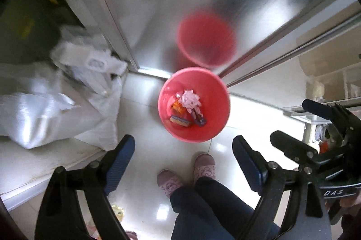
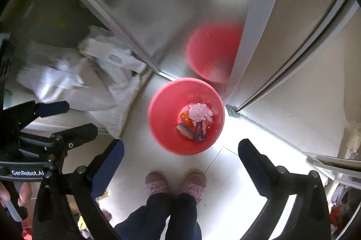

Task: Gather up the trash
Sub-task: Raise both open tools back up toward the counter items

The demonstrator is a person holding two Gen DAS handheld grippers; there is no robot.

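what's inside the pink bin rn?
Inside the pink bin: crumpled white paper, an orange wrapper, a small brush and a purple item, all at the bottom. Anything under the paper is covered, so I cannot tell.

Bucket (image 1: 216,127): pink-red. Crumpled paper (image 1: 190,99) inside: pale pink, orange wrapper (image 1: 177,107) at its 8 o'clock. Slippers (image 1: 204,166): pink, swirl-patterned. Sack (image 1: 45,113): white. Claw pads (image 1: 119,163): blue, ribbed.
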